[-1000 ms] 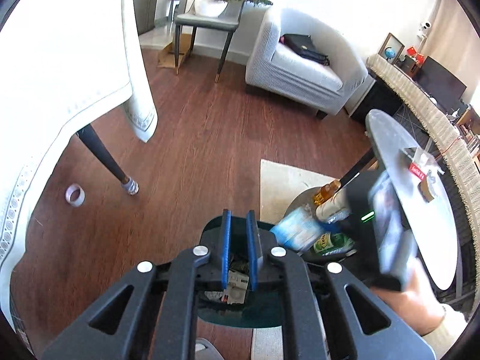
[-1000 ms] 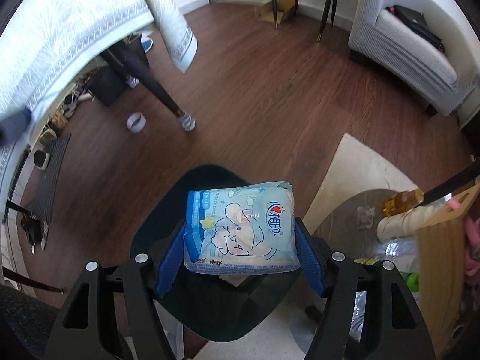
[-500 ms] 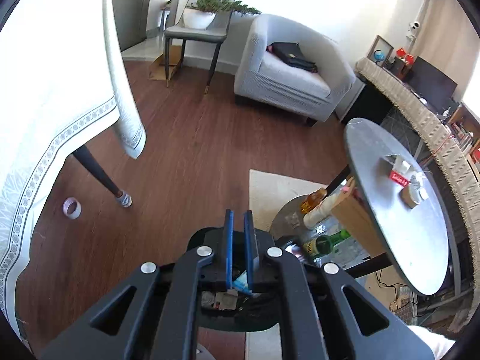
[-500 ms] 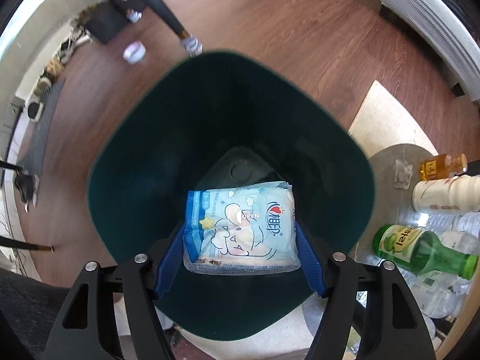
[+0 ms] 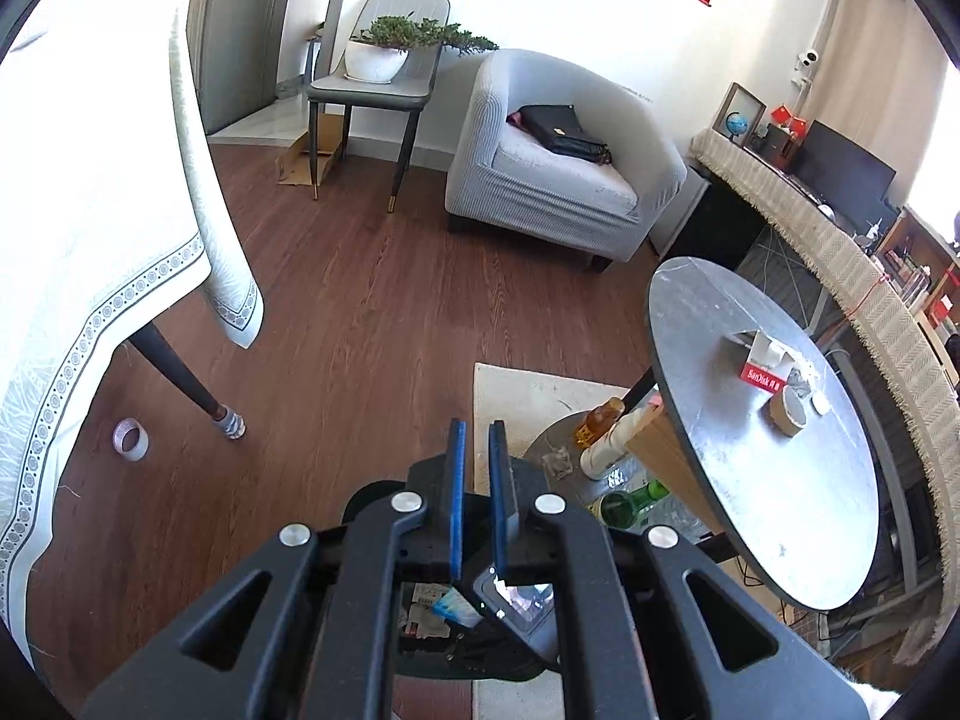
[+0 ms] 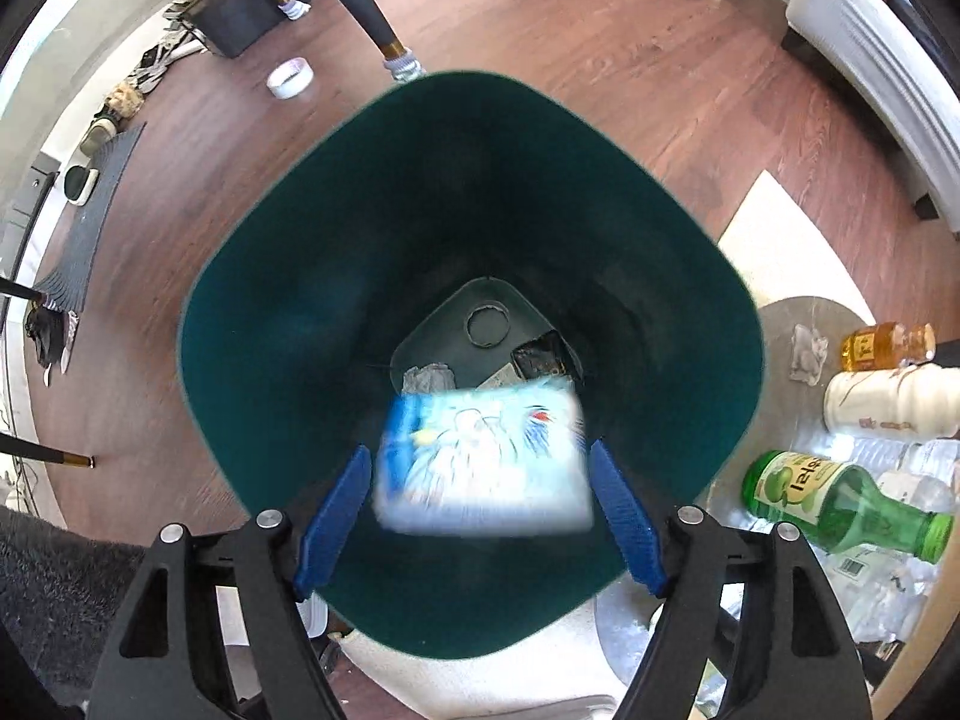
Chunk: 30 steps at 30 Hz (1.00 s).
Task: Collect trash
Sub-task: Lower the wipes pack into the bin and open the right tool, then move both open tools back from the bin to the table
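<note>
1. Right gripper [image 6: 480,516] pointed straight down into the dark green bin [image 6: 288,276] at frame centre, jaws opening wide.
2. Blue tissue pack [image 6: 483,459] sat blurred between the pads, touching neither, above the bin's bottom.
3. Left gripper [image 5: 478,498] stayed-free phrasing avoided: nearly closed, empty, lower centre.

A soft, light blue plastic pack with a cartoon picture [image 6: 483,459] looks blurry inside the open top of a deep, dark green plastic bin [image 6: 288,276]. It touches nothing on its sides. Down at the bin's bottom lie a grey crumpled scrap [image 6: 427,377] and a dark wrapper [image 6: 540,357].
</note>
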Each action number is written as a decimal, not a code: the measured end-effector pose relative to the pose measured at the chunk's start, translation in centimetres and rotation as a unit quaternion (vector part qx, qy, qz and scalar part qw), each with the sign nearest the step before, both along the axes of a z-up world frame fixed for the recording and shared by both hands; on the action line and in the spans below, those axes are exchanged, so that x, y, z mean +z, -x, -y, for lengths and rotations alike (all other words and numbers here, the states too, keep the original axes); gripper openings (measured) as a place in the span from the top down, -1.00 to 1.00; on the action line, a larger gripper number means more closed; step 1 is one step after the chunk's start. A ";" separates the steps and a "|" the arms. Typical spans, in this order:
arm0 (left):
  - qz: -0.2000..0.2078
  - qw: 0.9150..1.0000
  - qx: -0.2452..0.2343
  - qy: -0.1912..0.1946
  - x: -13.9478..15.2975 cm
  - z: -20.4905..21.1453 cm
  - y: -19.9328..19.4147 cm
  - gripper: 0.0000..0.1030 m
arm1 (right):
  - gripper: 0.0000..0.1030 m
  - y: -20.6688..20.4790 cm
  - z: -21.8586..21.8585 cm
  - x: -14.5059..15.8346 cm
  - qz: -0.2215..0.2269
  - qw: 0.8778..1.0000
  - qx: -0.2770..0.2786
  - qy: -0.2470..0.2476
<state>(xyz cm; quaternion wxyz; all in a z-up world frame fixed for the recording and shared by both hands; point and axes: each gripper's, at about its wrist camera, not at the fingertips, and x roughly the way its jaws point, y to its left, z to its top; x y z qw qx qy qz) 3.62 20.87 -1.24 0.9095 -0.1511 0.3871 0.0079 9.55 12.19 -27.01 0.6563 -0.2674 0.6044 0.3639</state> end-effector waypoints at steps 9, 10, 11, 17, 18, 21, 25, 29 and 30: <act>0.018 1.000 0.009 -0.008 1.5 0.2 0.0 0.84 | -0.49 0.7 0.3 5.6 0.040 0.998 0.007 -0.056; 0.021 1.000 0.011 -0.010 1.7 0.1 0.0 0.84 | -0.49 0.8 0.2 6.4 0.048 0.997 0.011 -0.062; 0.024 1.000 0.014 -0.013 1.9 0.0 0.1 0.82 | -0.47 1.0 0.2 7.5 0.058 0.996 0.016 -0.071; 0.048 0.999 0.017 -0.007 2.9 0.0 0.3 0.67 | -0.18 1.1 1.0 13.3 0.099 0.987 0.009 -0.130; 0.051 0.999 0.017 -0.007 3.0 0.2 0.2 0.67 | -0.13 1.0 1.2 14.2 0.106 0.985 0.005 -0.138; 0.062 0.998 0.012 -0.004 3.4 0.5 0.2 0.64 | 0.03 0.5 2.7 16.8 0.124 0.979 -0.010 -0.161; 0.079 0.997 0.003 -0.002 4.1 1.6 0.1 0.51 | 0.09 -0.6 5.2 19.3 0.144 0.973 -0.036 -0.177; 0.089 0.996 -0.011 0.004 4.5 3.1 -0.4 0.39 | 0.09 -1.7 8.1 21.0 0.161 0.967 -0.065 -0.188; 0.089 0.996 -0.016 0.005 4.5 3.7 -0.5 0.36 | 0.09 -2.0 8.9 21.4 0.166 0.965 -0.072 -0.189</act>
